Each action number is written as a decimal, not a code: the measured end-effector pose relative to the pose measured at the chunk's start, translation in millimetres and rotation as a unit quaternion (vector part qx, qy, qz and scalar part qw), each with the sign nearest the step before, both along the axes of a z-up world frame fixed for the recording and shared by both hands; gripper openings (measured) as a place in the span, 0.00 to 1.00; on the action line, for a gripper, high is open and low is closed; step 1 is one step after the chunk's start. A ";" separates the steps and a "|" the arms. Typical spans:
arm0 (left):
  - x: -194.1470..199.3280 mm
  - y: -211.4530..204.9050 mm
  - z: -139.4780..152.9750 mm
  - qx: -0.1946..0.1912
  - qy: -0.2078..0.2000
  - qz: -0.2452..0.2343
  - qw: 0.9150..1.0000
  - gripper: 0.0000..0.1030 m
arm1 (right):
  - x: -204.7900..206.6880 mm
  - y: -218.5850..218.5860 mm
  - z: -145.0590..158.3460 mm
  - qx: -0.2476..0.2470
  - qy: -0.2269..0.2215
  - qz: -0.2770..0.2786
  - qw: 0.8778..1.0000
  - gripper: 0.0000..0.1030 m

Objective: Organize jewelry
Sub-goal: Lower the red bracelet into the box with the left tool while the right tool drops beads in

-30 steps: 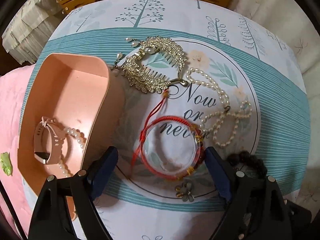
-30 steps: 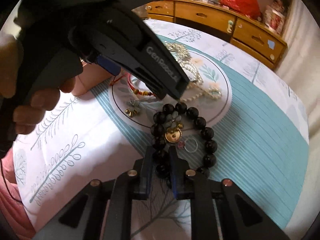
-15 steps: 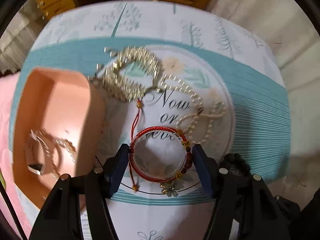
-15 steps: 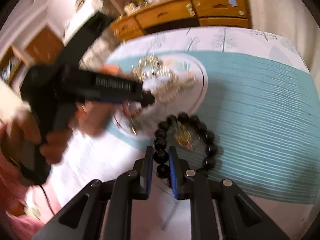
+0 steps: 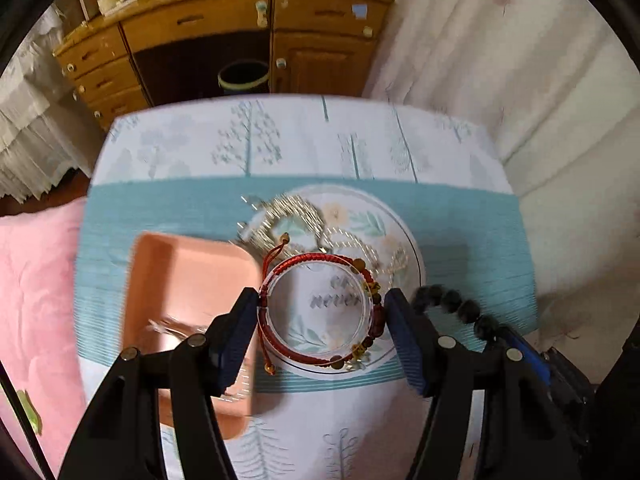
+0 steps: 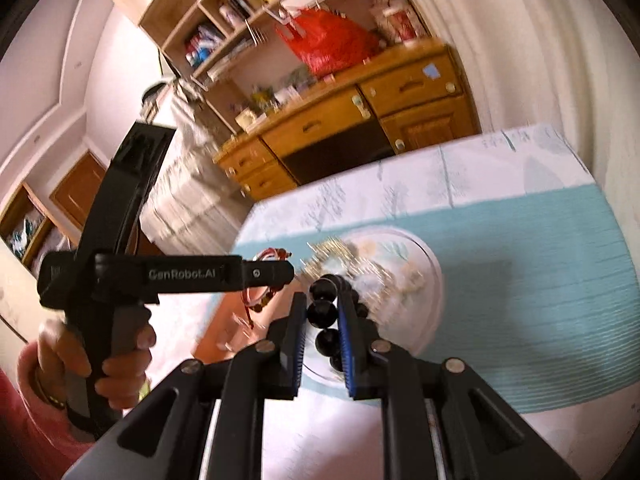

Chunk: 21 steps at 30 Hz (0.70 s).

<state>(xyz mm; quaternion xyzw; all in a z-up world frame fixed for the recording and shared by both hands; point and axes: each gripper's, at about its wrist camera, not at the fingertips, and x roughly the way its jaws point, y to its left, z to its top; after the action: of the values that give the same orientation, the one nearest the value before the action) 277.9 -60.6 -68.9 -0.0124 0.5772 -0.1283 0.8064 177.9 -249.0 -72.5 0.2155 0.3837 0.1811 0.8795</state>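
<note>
The surface (image 5: 180, 152) wears a white cloth with printed trees and a teal band. On the band lies a round mat (image 5: 404, 236) with a blurred heap of gold and pearl jewelry (image 5: 288, 212) at its far side. Left of the mat sits a pink tray (image 5: 180, 276), something pale and smeared inside it.

The left gripper (image 5: 322, 308) has its jaws clenched on a red bracelet (image 5: 316, 260) wound round a clear ring, one pad pressing each side, the piece held up off the surface between tray and mat. A hand (image 6: 116, 364) grips its black handle in the right view.

The right gripper (image 6: 322, 316) has its jaws nearly closed, pinching black beads (image 6: 322, 314); the rest of the strand curves away behind the right finger, clear of the mat.
</note>
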 end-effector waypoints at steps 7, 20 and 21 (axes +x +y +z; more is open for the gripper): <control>1.5 57.1 34.4 -0.012 -0.040 0.015 0.999 0.61 | 9.5 44.1 45.0 0.023 -0.064 0.006 0.998 0.15; -5.7 138.5 -3.2 -0.030 -0.027 0.009 0.999 0.61 | 25.2 131.1 32.2 0.024 -0.049 0.040 0.998 0.15; -8.9 142.3 -11.1 -0.036 -0.018 -0.001 0.999 0.61 | 25.5 135.3 26.6 0.023 -0.039 0.043 0.998 0.15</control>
<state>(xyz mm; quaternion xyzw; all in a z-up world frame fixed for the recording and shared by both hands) 269.0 81.7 -80.0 -0.0382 0.5578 -0.1502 0.8154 203.4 -113.7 -45.9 0.2120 0.3539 0.2356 0.8799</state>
